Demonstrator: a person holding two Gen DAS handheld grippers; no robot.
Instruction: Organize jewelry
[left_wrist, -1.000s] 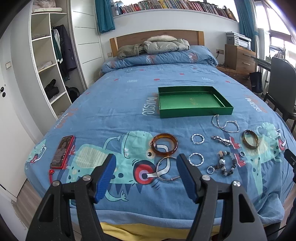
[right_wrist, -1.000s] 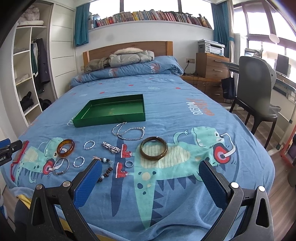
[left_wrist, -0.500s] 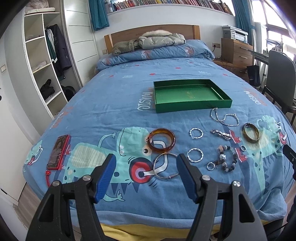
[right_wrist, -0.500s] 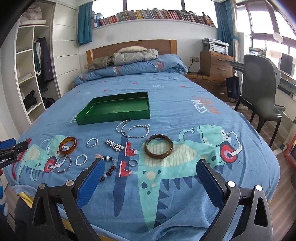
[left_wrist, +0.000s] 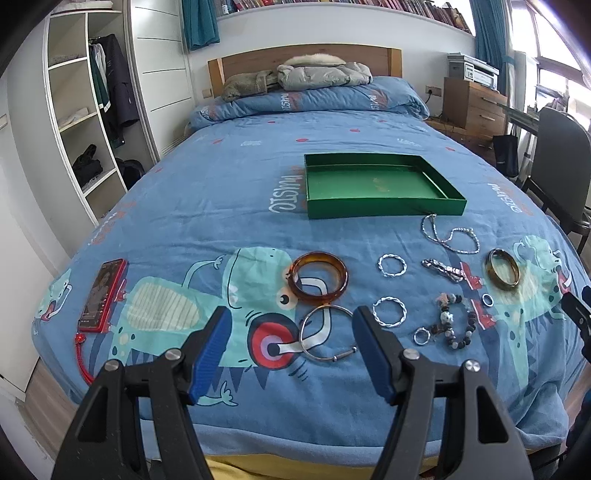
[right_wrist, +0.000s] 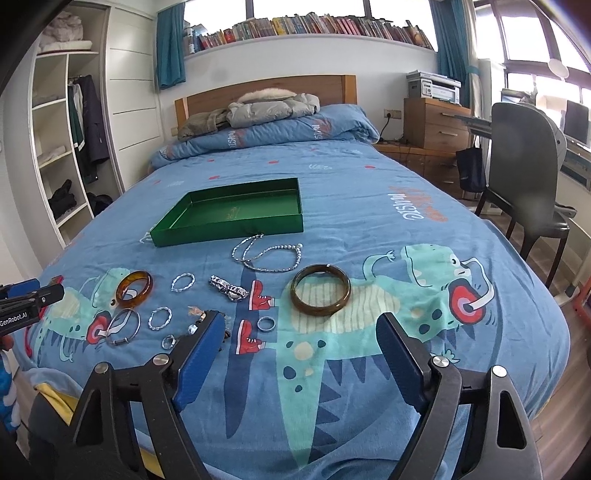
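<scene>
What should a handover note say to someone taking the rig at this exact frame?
Left gripper: open, empty, above the thin silver bangle.
Right gripper: open, empty, its jaws have just been closing; the dark olive bangle lies ahead of it.
Green tray: on the bed, no jewelry in it.
All the jewelry lies on the duvet in front of the tray: amber bangle, two twisted silver rings, chain necklace, beaded bracelet, clasp piece, small rings.
Done: nothing moved.
Left: every piece into the tray.

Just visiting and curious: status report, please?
Left gripper open, right gripper open, jaws just closing partway, nothing between. Green tray empty; jewelry on bed. Nothing blocking.
</scene>
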